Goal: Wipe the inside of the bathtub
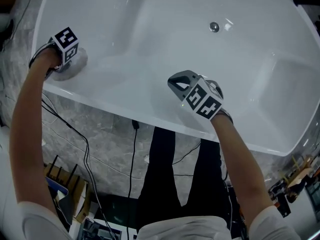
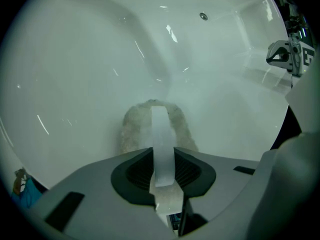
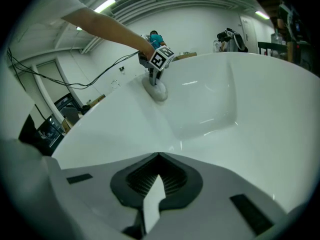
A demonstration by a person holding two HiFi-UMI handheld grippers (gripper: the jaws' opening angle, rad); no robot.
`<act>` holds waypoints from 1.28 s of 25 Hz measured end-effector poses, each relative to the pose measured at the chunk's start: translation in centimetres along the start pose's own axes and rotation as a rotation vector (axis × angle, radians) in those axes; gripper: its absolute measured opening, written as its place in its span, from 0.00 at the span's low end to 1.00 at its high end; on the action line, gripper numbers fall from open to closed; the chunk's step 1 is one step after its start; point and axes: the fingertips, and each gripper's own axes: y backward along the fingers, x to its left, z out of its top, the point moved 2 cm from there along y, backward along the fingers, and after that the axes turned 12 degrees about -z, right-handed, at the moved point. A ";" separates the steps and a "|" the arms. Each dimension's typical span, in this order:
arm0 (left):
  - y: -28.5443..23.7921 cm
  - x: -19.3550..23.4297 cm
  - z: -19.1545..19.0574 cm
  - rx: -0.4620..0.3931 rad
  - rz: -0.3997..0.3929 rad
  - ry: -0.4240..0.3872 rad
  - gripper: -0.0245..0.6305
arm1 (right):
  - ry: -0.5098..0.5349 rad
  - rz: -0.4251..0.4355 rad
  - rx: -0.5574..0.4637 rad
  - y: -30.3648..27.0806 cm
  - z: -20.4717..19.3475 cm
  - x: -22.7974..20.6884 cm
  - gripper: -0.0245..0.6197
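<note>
1. Closest to the head camera I see the person's bare forearms [image 1: 27, 134] reaching down to the two grippers, with black trousers [image 1: 167, 174] between them.
2. Left gripper [image 1: 70, 59]: its own view shows the jaws closed on a pale, fuzzy cloth [image 2: 150, 121]. A white strip runs from the jaws up over the cloth.
3. The cloth is pressed flat against the white surface at the left end of the bathtub [image 1: 165, 29], just inside the near rim. The right gripper's view confirms this, with the cloth bunched under the gripper and touching the tub.
4. Right gripper [image 1: 176, 81]: I read its jaws as together, with nothing between them. It hangs over the inside of the tub beside the near wall, well apart from the cloth. I cannot tell whether it touches the surface.
5. The inside of the tub is glossy white with light streaks on it. I cannot make out dirt or water from these views.
6. A round metal fitting [image 1: 214, 27] sits on the far wall of the tub, well apart from both grippers.
7. Black cables [image 1: 85, 144] trail across the grey floor outside the near rim, on the left side.
</note>
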 end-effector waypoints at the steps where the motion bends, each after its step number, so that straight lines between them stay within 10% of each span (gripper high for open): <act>1: 0.2 -0.2 -0.2 -0.005 0.002 0.000 0.19 | 0.006 0.009 -0.025 -0.2 1.4 0.6 0.04; 15: 2.4 -3.2 -1.8 -0.078 0.046 -0.010 0.19 | 0.049 0.088 -0.288 2.5 15.9 6.4 0.04; 32: 2.7 -17.0 4.4 -0.040 -0.043 -0.114 0.19 | 0.020 0.024 -0.268 10.8 9.1 4.5 0.04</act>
